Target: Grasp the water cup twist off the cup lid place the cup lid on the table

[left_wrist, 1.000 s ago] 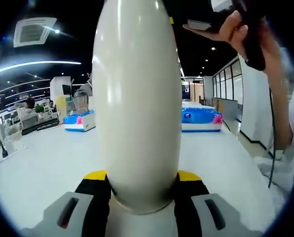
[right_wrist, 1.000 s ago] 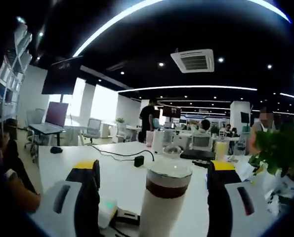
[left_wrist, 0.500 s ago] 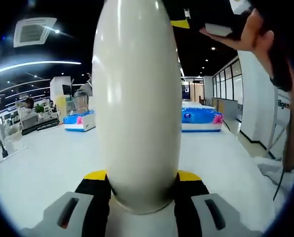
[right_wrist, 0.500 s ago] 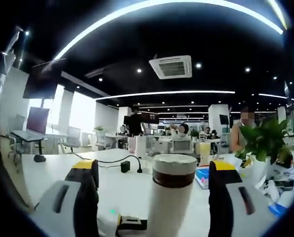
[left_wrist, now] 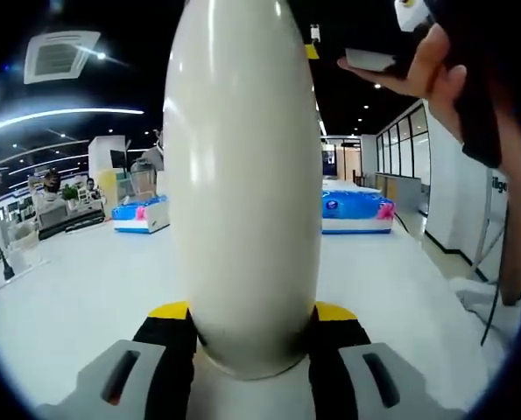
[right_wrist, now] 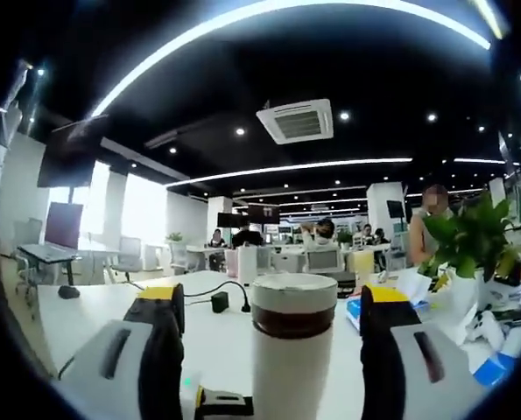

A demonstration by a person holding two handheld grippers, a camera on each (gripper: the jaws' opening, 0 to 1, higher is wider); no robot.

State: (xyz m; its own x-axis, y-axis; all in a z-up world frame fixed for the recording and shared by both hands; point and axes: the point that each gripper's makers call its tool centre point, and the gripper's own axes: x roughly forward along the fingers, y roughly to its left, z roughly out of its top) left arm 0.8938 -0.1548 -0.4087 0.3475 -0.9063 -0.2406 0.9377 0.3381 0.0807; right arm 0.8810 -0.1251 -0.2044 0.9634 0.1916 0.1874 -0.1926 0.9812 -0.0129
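In the left gripper view the water cup (left_wrist: 242, 175), a smooth white cylinder, stands upright and close, and my left gripper (left_wrist: 251, 311) is shut on its lower body. At the upper right a hand (left_wrist: 435, 70) holds the right gripper (left_wrist: 365, 57) near the cup's top. In the right gripper view the cup (right_wrist: 291, 376) rises between the jaws, with a brown band under its white lid (right_wrist: 292, 291). My right gripper (right_wrist: 273, 297) is open, one jaw on each side of the lid with a gap on both sides.
A white table (right_wrist: 94, 306) stretches behind the cup, with a black cable and adapter (right_wrist: 219, 301) and a small black device (right_wrist: 221, 404) near the cup's foot. A potted plant (right_wrist: 475, 245) and papers lie at the right. Seated people work at desks far behind.
The right gripper view has swung and settled so the lid sits centred between its jaws, which stand slightly closer together. The hand with the right gripper shifted above the cup. The left gripper holds still.
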